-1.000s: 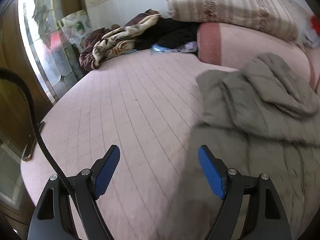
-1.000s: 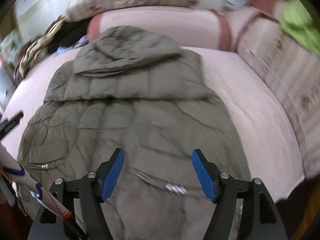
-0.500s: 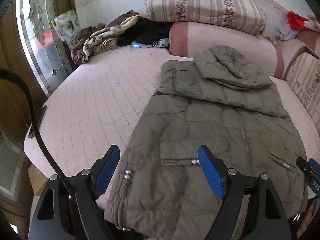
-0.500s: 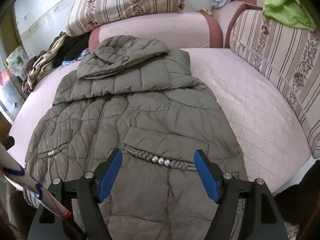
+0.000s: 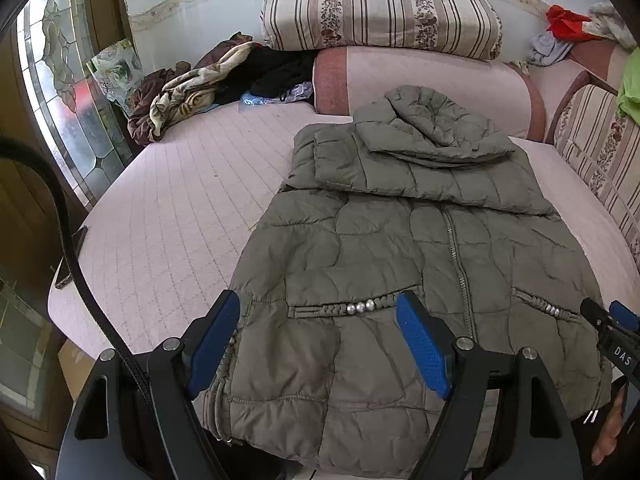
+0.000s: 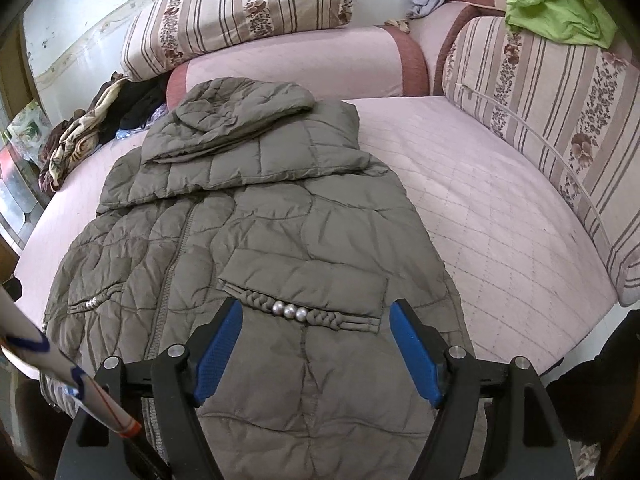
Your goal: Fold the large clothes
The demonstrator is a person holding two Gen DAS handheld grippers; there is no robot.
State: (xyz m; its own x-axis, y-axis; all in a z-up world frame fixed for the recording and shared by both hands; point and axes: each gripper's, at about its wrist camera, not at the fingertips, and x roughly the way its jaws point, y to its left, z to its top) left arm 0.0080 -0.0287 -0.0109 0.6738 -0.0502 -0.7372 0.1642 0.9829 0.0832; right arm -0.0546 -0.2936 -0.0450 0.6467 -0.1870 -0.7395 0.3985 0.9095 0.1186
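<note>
Pink quilted bed [image 5: 168,216] bearing an olive-green quilted hooded jacket [image 5: 400,248], long axis toward 12 o'clock; left gripper [image 5: 320,344] and right gripper [image 6: 316,344], both spread and empty, flank its near hem equally.

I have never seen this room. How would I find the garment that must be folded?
Look at the pink quilted bed. The olive-green puffer jacket lies flat in the middle of it, front up, hood toward the pillows. Unlike the crumpled clothes pile at the far corner, it is spread out and has pearl beads on its pockets.
</note>
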